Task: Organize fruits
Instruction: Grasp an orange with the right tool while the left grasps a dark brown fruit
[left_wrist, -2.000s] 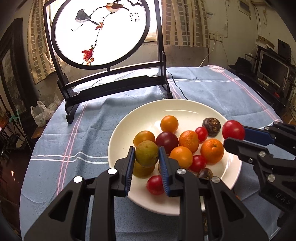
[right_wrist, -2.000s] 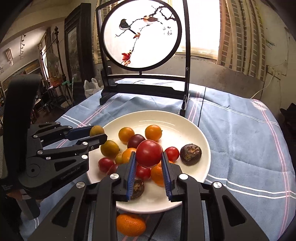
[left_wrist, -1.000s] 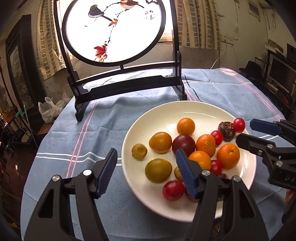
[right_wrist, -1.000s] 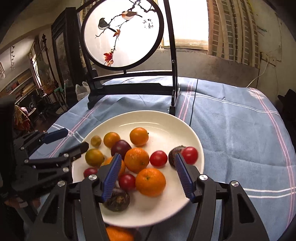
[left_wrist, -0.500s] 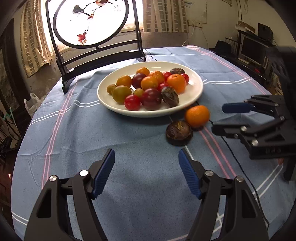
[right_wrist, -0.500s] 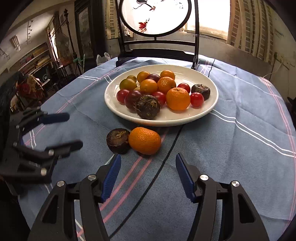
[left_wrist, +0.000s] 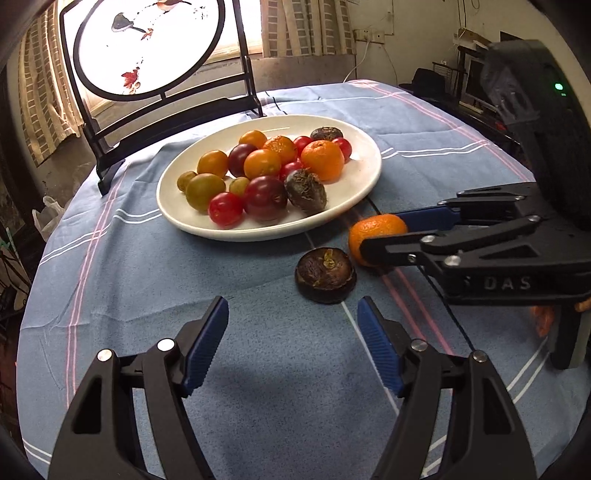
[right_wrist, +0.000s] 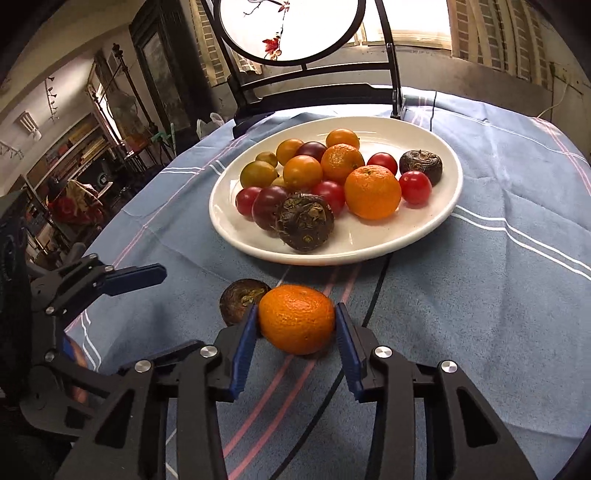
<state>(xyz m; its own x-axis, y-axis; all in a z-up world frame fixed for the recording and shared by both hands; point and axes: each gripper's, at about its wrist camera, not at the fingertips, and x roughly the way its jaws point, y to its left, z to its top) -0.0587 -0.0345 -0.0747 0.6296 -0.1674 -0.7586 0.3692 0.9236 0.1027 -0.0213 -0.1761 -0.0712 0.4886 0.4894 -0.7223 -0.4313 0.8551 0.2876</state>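
Bracketing a dimpled round tangerine (right_wrist: 296, 318), right hand-held gripper (right_wrist: 295, 328) grips; left hand-held gripper (left_wrist: 291, 341) released.

We hold our left tongs (left_wrist: 291, 343) low over the bench, jaws spread wide with nothing between the blue pads (left_wrist: 205, 343). Our right tongs (right_wrist: 295, 332) sit lower and farther forward, jaws narrowed around the orange mandarin (right_wrist: 297, 319), the pads (right_wrist: 245, 343) at or just off its two sides; we cannot tell whether they press it. From the left wrist view, the right tongs (left_wrist: 384, 236) reach in sideways from the right
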